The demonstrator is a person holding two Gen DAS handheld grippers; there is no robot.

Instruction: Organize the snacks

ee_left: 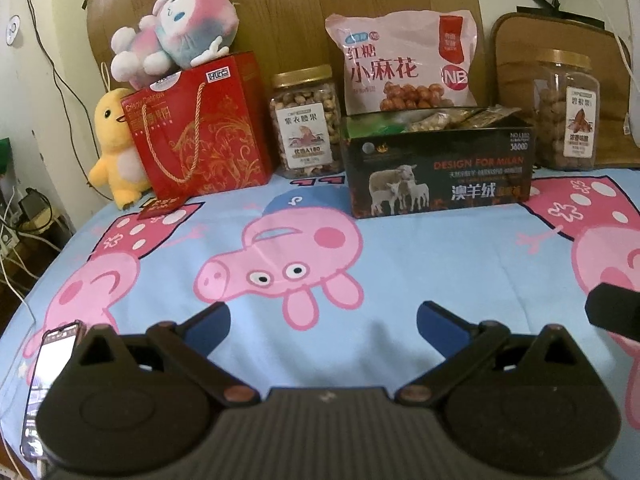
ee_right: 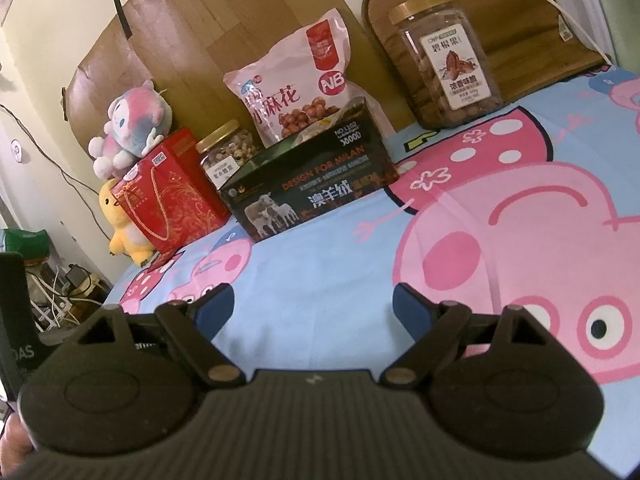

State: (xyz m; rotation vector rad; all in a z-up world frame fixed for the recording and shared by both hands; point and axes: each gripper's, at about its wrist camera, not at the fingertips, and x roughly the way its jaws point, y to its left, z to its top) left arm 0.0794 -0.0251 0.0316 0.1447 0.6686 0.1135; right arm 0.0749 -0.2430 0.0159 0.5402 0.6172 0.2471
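Left claw [ee_left: 322, 318] wide, empty; right claw [ee_right: 314, 304] same, both low over bed sheet [ee_left: 380, 280]. Snacks at far edge: black box [ee_left: 438, 168] with packets, pecan jar [ee_left: 568, 114] apart at right. Advice: approach jar level, grip body below lid.

Bed sheet [ee_left: 360, 216]: smooth matt printed cloth. Red gift bag [ee_left: 200, 132]: glossy paper with a twisted cord handle. Two jars [ee_left: 306, 120] [ee_left: 568, 112]: clear plastic, gold lids, paper labels. Pink snack pouch [ee_left: 404, 60]: glossy plastic film. Dark box [ee_left: 436, 168]: printed, slightly glossy card. Plush toys [ee_left: 180, 28] [ee_left: 116, 148]: fuzzy fabric. Backboard [ee_left: 300, 12]: wood-grain finish. Left hand-held gripper [ee_left: 322, 320] and right hand-held gripper [ee_right: 314, 306]: matt black plastic, blue pads.
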